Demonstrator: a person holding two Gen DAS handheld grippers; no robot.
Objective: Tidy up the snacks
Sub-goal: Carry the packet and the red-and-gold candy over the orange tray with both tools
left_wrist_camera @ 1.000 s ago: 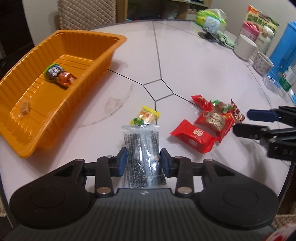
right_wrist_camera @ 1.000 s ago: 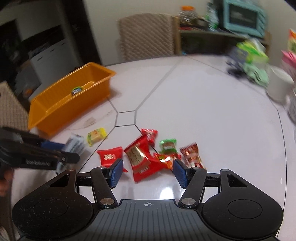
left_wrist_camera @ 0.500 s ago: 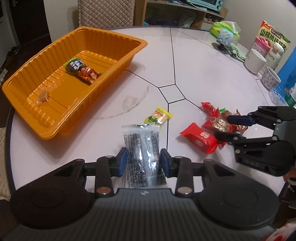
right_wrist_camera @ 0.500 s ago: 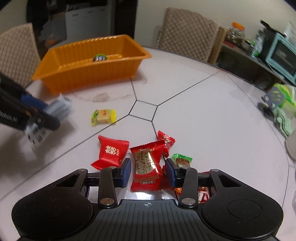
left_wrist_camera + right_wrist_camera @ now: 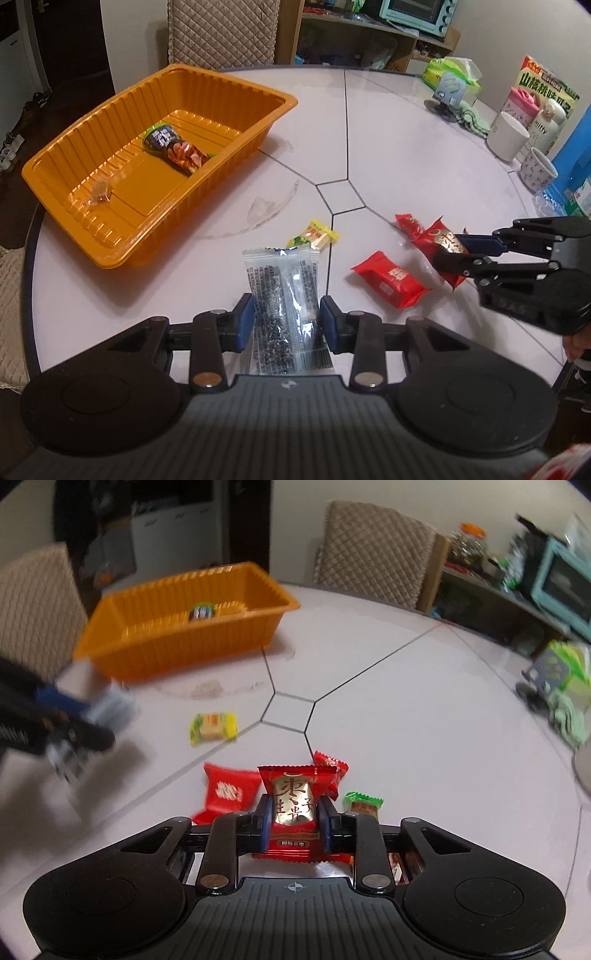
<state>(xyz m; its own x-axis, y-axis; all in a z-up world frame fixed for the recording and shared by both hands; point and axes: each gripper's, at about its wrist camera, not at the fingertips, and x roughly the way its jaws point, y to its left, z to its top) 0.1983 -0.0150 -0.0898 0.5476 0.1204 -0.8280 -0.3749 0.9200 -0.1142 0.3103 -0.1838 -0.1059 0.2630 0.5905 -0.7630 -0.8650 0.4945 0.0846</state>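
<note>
left gripper (image 5: 286, 319) fingers pinch a clear seed packet (image 5: 284, 295), held above the bench (image 5: 388, 155). right gripper (image 5: 293, 821) fingers clamp the red date candy (image 5: 293, 805), low over the loose pile. orange tray (image 5: 110, 254) sits near, two snacks inside. advice: carry each load clear over the tray rim, lower inside, then release; avoid crossing grippers.
</note>
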